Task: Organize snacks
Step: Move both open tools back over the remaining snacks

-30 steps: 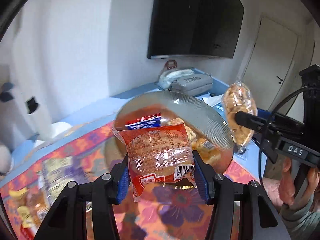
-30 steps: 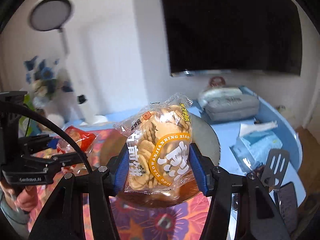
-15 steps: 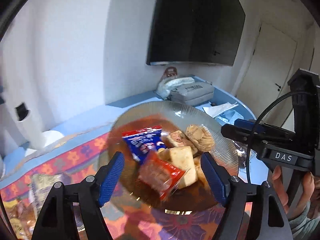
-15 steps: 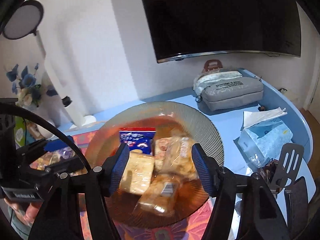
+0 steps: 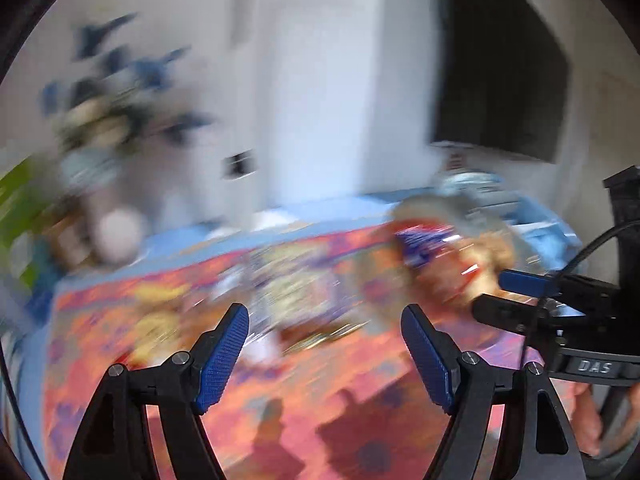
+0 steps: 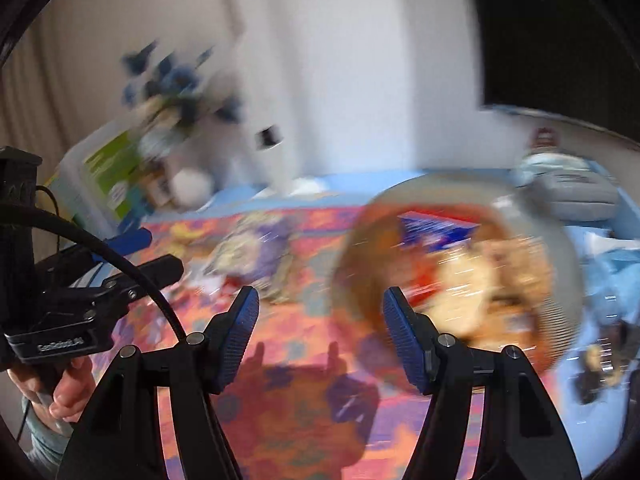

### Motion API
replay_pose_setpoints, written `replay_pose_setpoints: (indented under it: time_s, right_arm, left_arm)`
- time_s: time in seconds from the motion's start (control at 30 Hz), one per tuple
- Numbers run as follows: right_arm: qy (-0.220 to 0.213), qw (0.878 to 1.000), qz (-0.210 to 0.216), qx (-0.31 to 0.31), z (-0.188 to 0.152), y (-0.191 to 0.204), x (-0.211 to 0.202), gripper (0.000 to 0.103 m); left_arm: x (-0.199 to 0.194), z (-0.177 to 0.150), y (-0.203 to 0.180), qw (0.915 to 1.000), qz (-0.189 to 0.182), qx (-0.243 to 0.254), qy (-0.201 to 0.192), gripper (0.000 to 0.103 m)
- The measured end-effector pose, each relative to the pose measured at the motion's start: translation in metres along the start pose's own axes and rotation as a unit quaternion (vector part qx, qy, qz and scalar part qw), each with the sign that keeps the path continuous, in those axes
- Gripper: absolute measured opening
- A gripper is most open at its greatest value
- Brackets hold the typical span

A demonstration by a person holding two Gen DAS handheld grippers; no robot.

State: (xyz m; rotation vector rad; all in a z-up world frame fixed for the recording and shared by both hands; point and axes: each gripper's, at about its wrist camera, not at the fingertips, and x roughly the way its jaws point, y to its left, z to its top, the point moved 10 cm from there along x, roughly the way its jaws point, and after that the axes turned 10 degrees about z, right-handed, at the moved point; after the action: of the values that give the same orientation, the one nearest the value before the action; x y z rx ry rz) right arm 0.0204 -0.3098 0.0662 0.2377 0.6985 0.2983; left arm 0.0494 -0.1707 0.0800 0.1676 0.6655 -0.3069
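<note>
Snack packets (image 6: 460, 264) already fill the glass bowl (image 6: 560, 240) on the counter (image 5: 340, 400); what look like more packets (image 6: 248, 256), blurred, lie loose left of it. Left hand-held gripper (image 5: 325, 354) and right hand-held gripper (image 6: 320, 336) both gape, empty.

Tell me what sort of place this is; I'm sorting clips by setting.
Probably a room in a home. A dark wall-mounted screen hangs above a blue table with a flowery cloth, a glass bowl of packaged snacks, and blue flowers by the wall.
</note>
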Motion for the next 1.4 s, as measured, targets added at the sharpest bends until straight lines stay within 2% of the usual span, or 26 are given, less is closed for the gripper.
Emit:
replay_pose_setpoints:
  time_s: [0.07, 0.2, 0.3, 0.4, 0.53, 0.7, 1.0, 1.4]
  right_arm:
    - [0.019, 0.999, 0.026, -0.012, -0.018, 0.023, 0.027, 0.064]
    - [0.058, 0.997, 0.03, -0.045, -0.055, 0.046, 0.079, 0.064]
    - [0.067, 0.995, 0.027, -0.063, -0.07, 0.052, 0.099, 0.064]
    - [0.079, 0.994, 0.013, -0.071, -0.076, 0.051, 0.107, 0.064]
    - [0.093, 0.993, -0.002, -0.074, -0.08, 0.048, 0.113, 0.064]
    - [0.105, 0.991, -0.027, -0.077, -0.082, 0.045, 0.121, 0.064]
    - [0.111, 0.991, -0.037, -0.059, -0.084, 0.035, 0.121, 0.064]
    - [0.113, 0.991, -0.042, -0.06, -0.085, 0.035, 0.124, 0.069]
  left_arm:
    - [0.004, -0.029, 0.035, 0.9992, 0.037, -0.015, 0.008, 0.076]
    - [0.021, -0.079, 0.086, 0.9943, 0.092, -0.041, 0.034, 0.076]
    - [0.044, -0.109, 0.112, 0.9903, 0.098, -0.073, 0.066, 0.076]
    - [0.055, -0.121, 0.12, 0.9884, 0.091, -0.092, 0.079, 0.076]
    - [0.059, -0.125, 0.117, 0.9888, 0.095, -0.083, 0.08, 0.076]
    - [0.064, -0.13, 0.108, 0.9881, 0.102, -0.056, 0.101, 0.076]
    - [0.065, -0.131, 0.11, 0.988, 0.094, -0.065, 0.104, 0.076]
    - [0.067, -0.132, 0.1, 0.9887, 0.099, -0.029, 0.109, 0.076]
